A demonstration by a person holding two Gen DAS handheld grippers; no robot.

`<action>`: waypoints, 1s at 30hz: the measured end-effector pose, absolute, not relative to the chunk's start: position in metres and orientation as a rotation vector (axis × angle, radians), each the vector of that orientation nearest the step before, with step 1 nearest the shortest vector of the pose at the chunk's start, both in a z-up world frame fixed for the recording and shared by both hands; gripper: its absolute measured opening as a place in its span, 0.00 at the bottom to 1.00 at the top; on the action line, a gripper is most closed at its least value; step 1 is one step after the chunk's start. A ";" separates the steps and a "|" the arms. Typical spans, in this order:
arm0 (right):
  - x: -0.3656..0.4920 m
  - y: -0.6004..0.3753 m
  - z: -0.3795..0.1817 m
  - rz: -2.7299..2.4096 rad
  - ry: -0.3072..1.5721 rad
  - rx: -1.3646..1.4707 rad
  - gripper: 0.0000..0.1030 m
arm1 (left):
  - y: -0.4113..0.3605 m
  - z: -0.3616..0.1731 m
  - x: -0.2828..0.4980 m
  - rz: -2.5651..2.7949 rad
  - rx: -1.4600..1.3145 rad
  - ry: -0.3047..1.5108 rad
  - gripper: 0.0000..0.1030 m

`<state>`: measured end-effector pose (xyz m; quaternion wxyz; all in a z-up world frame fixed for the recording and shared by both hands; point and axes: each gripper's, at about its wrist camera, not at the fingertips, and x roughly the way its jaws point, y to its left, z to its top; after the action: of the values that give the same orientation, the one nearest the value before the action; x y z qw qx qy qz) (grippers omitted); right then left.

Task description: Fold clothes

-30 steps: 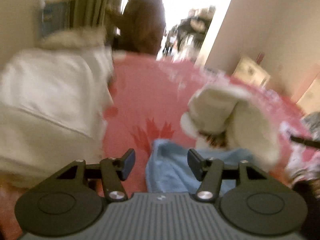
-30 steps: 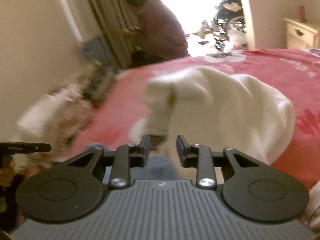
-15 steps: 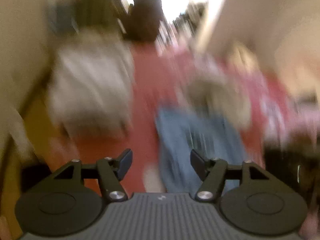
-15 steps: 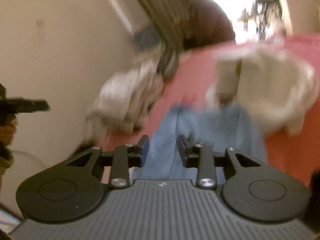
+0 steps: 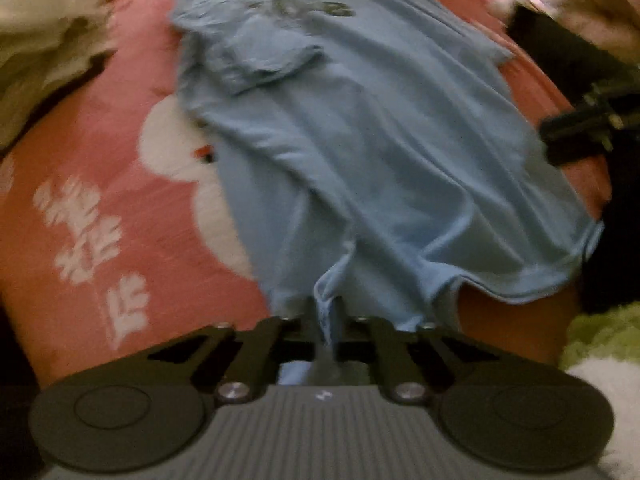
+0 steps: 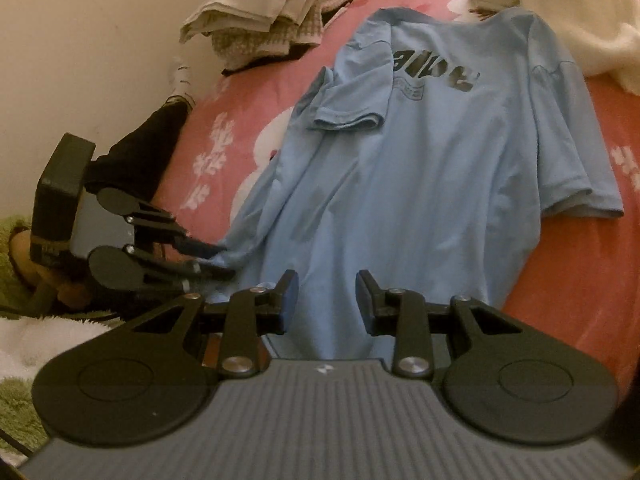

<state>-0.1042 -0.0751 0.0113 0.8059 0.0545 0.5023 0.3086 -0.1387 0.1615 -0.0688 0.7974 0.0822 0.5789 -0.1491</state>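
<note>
A light blue T-shirt (image 5: 360, 140) with a dark chest print lies face up on the pink bedspread (image 5: 100, 160), neck end away from me. My left gripper (image 5: 324, 316) is shut on the shirt's bottom hem near its left corner; a fold of blue cloth sticks up between the pads. The right wrist view shows the T-shirt (image 6: 420, 180) spread flat, and the left gripper (image 6: 224, 260) pinching that hem corner. My right gripper (image 6: 327, 296) hovers open over the hem further right, with cloth below it but nothing pressed. The shirt's left sleeve (image 6: 348, 116) is folded onto the chest.
A cream garment (image 6: 580, 12) overlaps the shirt's far right shoulder. A pile of pale clothes (image 6: 272, 16) sits at the far left by the wall (image 6: 80, 40). A black garment (image 6: 140, 156) hangs at the bed's left edge. Green fuzzy fabric (image 5: 600, 332) lies at the near edge.
Both grippers swung down from the room toward the near hem of the blue shirt. The left gripper's jaws went from wide apart to shut on the hem.
</note>
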 end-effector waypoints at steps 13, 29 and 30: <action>-0.097 -0.098 -0.003 0.596 1.096 0.075 0.30 | 0.243 -0.054 -0.150 0.036 0.120 1.348 0.03; -0.119 -0.032 -0.001 0.967 1.002 -0.282 0.30 | 0.275 -0.056 -0.144 0.065 0.216 1.351 0.03; -0.122 -0.021 -0.002 1.021 0.985 -0.307 0.29 | 0.273 -0.057 -0.144 0.055 0.216 1.353 0.03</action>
<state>-0.1219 -0.0214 -0.0019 0.7481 -0.1403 0.4505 0.4667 -0.1440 0.2735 -0.0573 0.7739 0.0995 0.6249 0.0254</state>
